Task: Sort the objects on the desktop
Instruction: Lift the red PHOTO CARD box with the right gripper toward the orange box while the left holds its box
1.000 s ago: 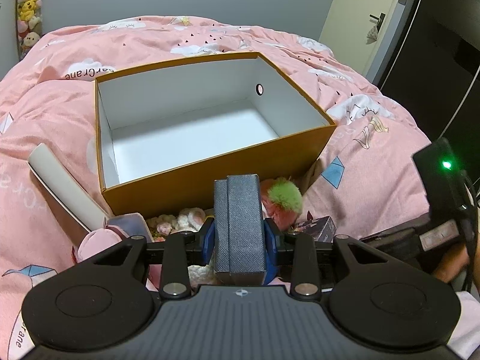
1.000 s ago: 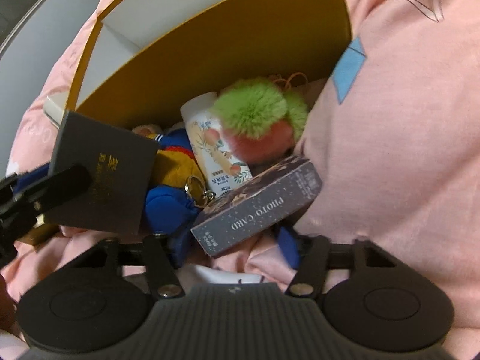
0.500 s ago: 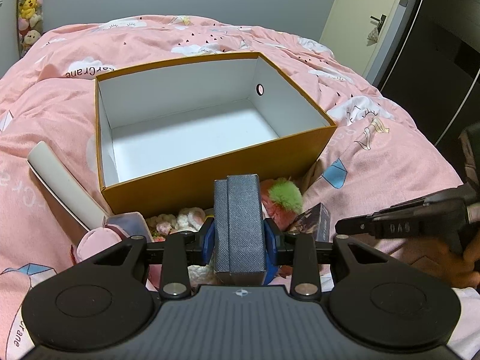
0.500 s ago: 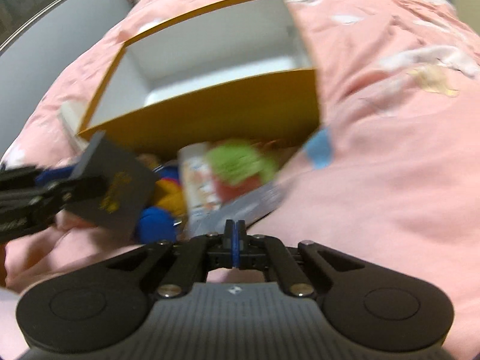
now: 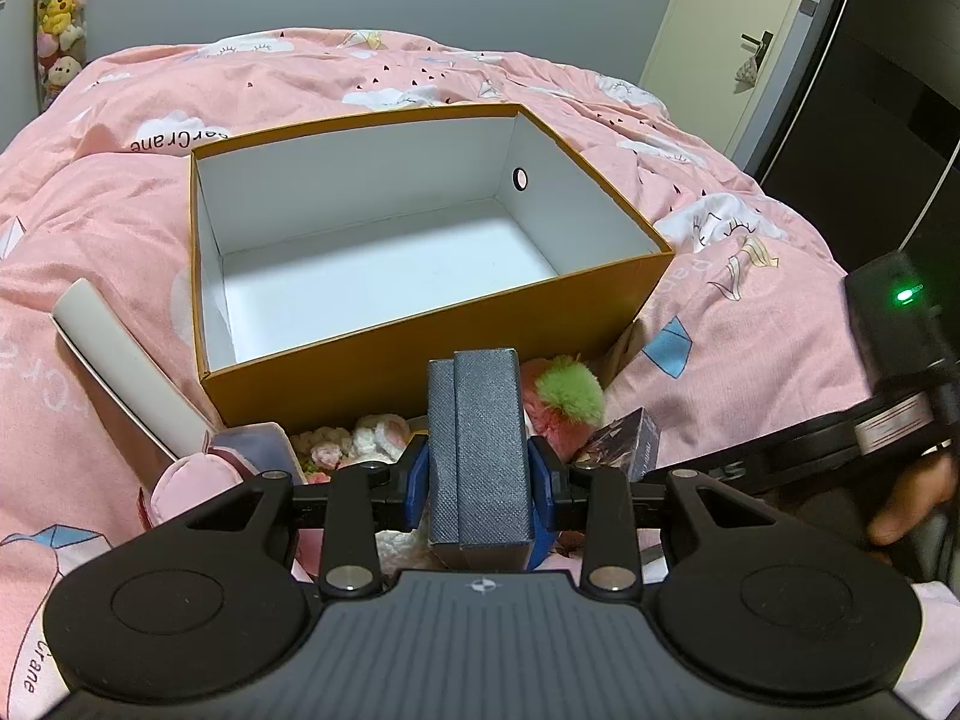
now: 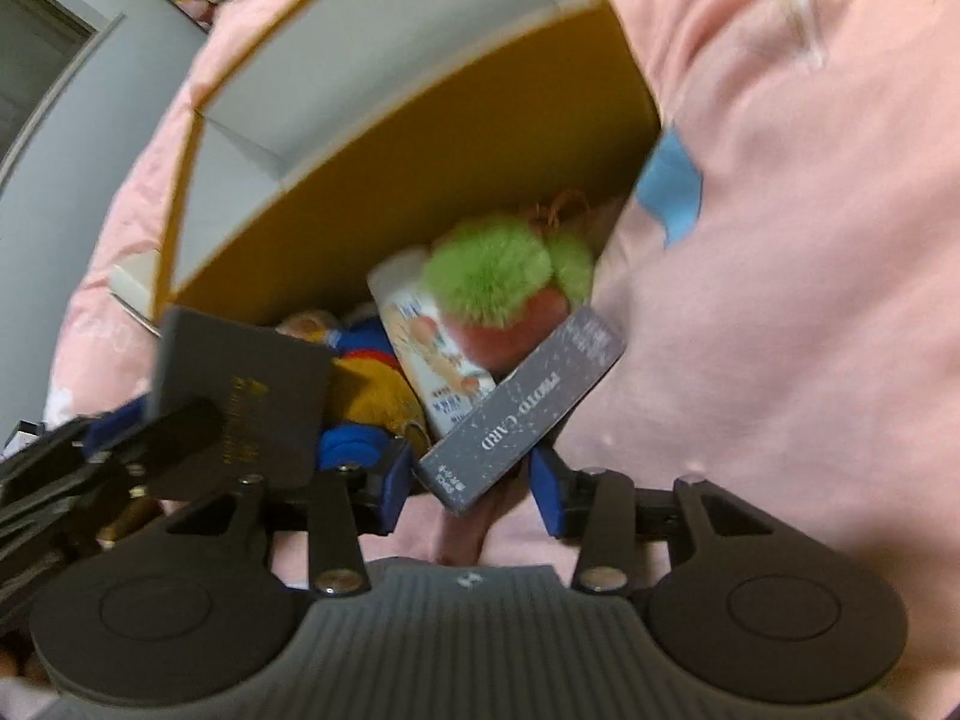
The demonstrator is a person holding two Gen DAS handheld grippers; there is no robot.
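Observation:
My left gripper [image 5: 480, 498] is shut on a dark grey textured box [image 5: 480, 444], held upright just in front of the orange box [image 5: 432, 354], whose white inside is bare. In the right wrist view that grey box [image 6: 240, 372] shows at the left, with a left finger [image 6: 180, 438] across it. My right gripper [image 6: 471, 486] is low over the pile and its jaws are opening. The near end of the speckled "PHOTO CARD" box [image 6: 528, 402] lies between its blue pads, which do not press on it. The picture is blurred.
A green and pink plush [image 6: 504, 282], a white printed carton [image 6: 432, 354] and a blue and yellow plush [image 6: 366, 384] lie against the orange box's front wall. A white lid [image 5: 120, 372] and a pink plush [image 5: 192, 486] lie at the left. Pink bedding [image 5: 720, 312] surrounds everything.
Half a second ago the right gripper was raised and shut on nothing; now it is back down, open around the photo card box's end. The left gripper and its grey box have not moved.

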